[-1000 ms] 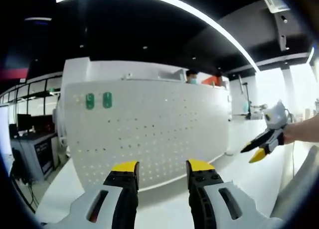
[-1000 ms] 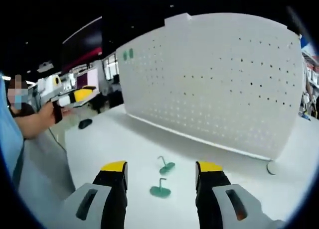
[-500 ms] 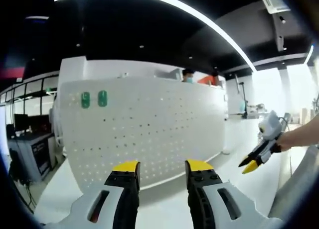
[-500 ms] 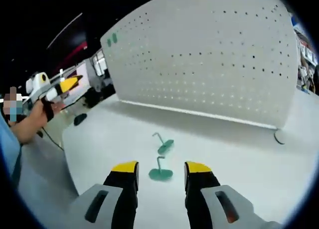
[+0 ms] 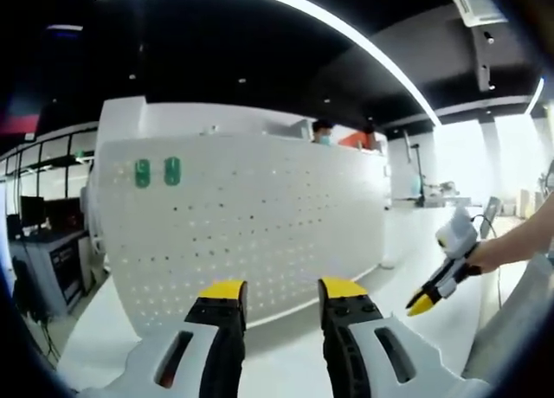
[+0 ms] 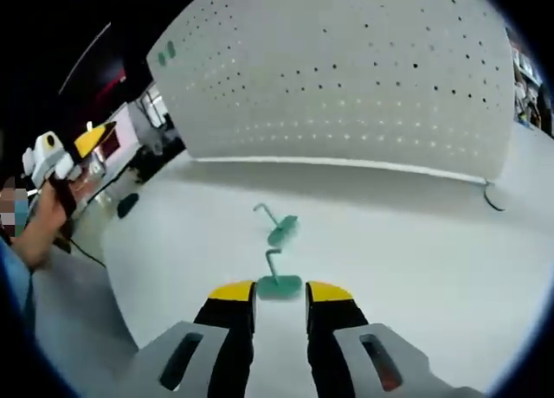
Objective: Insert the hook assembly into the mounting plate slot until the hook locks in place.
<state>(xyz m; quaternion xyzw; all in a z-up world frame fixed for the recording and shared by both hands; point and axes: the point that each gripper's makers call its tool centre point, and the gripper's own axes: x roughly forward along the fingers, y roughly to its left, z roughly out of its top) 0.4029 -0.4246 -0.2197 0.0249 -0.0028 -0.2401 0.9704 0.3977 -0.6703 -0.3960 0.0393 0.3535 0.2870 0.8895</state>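
Hooks, green, two: nearer hook point(image 6: 279, 282) lies flat on the white table point(image 6: 415, 251), its base plate just ahead of the right gripper point(image 6: 280, 291), level with the gap between the yellow tips; whether it touches them cannot be told. Farther hook point(image 6: 279, 227) lies just beyond it, apart, stem pointing left.
Pegboard point(image 6: 346, 78), white, perforated, upright along the table's far side; two green plates point(image 5: 157, 172) mounted at its upper left corner. Bare tabletop runs between hooks and pegboard base, and wide to the right.
Right gripper: jaws narrowly apart, holding nothing.
Left gripper point(image 5: 275, 287): raised before the pegboard point(image 5: 251, 225), jaws apart, empty; seen at the table's left edge point(image 6: 65, 151) in the right gripper view.
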